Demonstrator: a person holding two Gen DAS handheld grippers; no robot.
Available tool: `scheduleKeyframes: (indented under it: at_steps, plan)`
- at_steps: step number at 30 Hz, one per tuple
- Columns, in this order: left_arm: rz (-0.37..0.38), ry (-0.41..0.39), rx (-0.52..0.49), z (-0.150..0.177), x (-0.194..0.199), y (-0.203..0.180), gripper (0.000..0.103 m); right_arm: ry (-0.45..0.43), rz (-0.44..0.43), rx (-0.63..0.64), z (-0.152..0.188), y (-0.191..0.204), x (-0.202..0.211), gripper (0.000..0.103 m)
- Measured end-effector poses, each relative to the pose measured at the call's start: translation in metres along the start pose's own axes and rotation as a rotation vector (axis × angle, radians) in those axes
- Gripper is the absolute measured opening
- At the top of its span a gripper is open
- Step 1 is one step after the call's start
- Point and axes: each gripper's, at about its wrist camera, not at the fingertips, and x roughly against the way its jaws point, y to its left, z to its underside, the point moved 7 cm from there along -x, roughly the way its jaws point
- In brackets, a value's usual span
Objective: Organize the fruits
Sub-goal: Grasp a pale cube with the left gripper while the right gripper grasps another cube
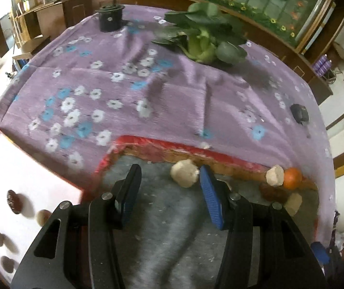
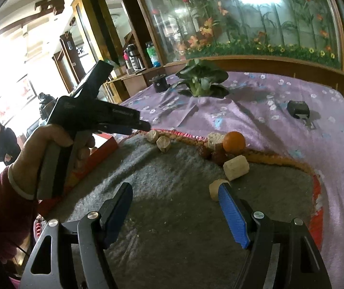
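Sitting against the far red rim of the grey felt mat (image 2: 172,204), with a pale cut chunk touching its left side and dark reddish fruits just in front: one small orange fruit (image 2: 234,141), the clearest task item. More pale chunks (image 2: 235,167) scattered along that rim, two near the left gripper (image 2: 145,126), one touching the right gripper's blue finger (image 2: 232,213). Left of the mat, a white board (image 1: 27,180) carrying dark, flat pieces, possibly dried fruit, though too blurred to say.

Left gripper's jaws open and empty, a pale chunk (image 1: 185,173) just beyond the blue fingertip. Right gripper (image 2: 175,191) likewise open, holding nothing.

Beyond the mat: purple flowered cloth (image 1: 196,101) over the table, leafy greens (image 1: 203,38), a black pot (image 1: 110,18), a small black device (image 2: 297,109).

Risks from here: nudging the round orange fruit, likely sending it rolling off the mat; closing on the crowded cluster and catching two pieces together; crushing crumbly chunks.
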Motion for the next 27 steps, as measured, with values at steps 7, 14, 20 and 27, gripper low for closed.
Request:
scheduleKeyframes:
  at_steps: [7, 14, 20, 27]
  plan:
    - [-0.004, 0.02, 0.011, -0.001, -0.017, -0.014, 0.05, -0.032, -0.021, 0.006, -0.002, 0.003, 0.007, 0.072]
    - [-0.006, 0.019, 0.03, 0.0, -0.027, -0.01, 0.024, -0.024, -0.034, 0.037, 0.002, 0.009, 0.005, 0.061]
    - [0.016, -0.03, 0.033, 0.003, 0.001, 0.003, 0.024, 0.008, -0.051, 0.04, 0.003, 0.018, -0.003, 0.058]
    - [0.037, -0.092, 0.004, 0.019, 0.049, 0.019, 0.024, 0.105, -0.031, 0.156, -0.03, 0.041, -0.058, 0.058]
